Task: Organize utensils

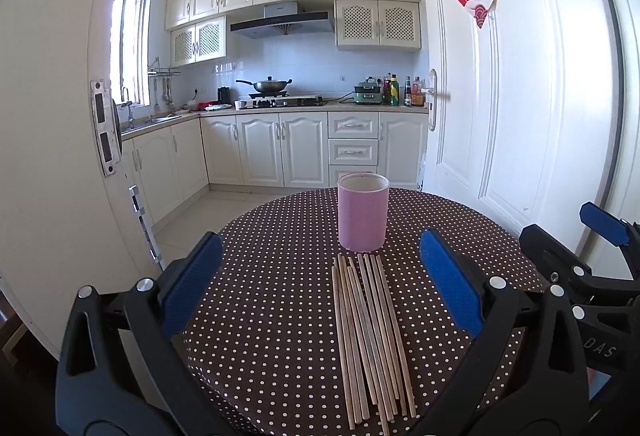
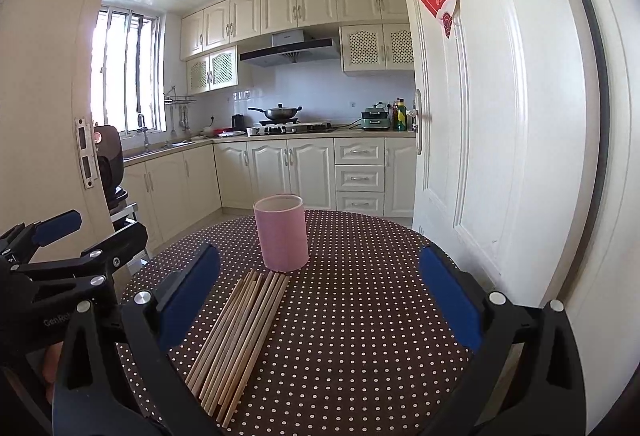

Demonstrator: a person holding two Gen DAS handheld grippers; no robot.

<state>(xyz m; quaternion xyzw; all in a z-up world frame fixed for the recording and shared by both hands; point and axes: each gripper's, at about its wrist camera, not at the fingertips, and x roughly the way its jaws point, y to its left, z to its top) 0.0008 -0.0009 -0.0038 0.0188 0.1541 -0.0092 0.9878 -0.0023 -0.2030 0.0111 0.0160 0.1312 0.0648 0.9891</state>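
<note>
Wooden chopsticks (image 1: pixel 370 340) lay loose on the table (image 1: pixel 272 316), none yet in the cup (image 1: pixel 363 211).
Both grippers, left (image 1: pixel 320 284) and right (image 2: pixel 320 296), hovered spread and empty; cup stood at twelve o'clock, just beyond the bundle.

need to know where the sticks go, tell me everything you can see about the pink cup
The pink cup is a plain straight-walled cylinder with no handle in view, matte pink outside with a pale rim and inside. It stands upright on the polka-dot tablecloth, mouth open upward; its inside is not visible. It sits just beyond the far tips of the wooden chopsticks, close to them, contact unclear. Neither gripper touches it.
</note>
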